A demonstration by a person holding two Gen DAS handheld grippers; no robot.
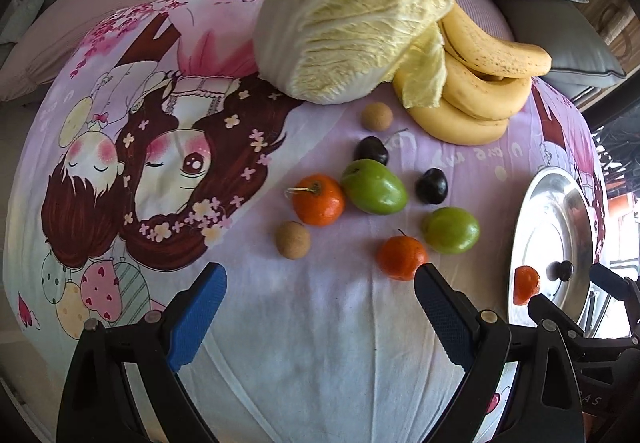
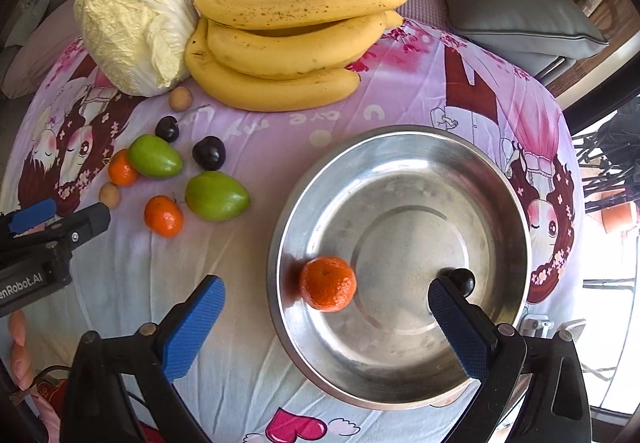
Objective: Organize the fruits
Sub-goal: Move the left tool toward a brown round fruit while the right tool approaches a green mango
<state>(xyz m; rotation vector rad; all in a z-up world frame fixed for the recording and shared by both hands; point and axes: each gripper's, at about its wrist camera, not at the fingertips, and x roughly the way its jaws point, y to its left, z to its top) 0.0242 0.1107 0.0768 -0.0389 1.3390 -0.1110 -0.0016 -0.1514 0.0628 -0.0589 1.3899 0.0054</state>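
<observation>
I am collecting the fruits into the steel bowl near the cloth's right edge, where one tangerine and a dark plum are already lying, so sorting looks barely begun. The right gripper is hovering over the bowl, fingers wide and holding nothing. I am keeping the left gripper spread and empty just short of the nearest loose tangerine, with green mangoes, plums, longans, bananas and cabbage waiting toward the far edge.

Two close downward-tilted wrist views, left over loose fruit, right over the steel bowl, sharing both.
</observation>
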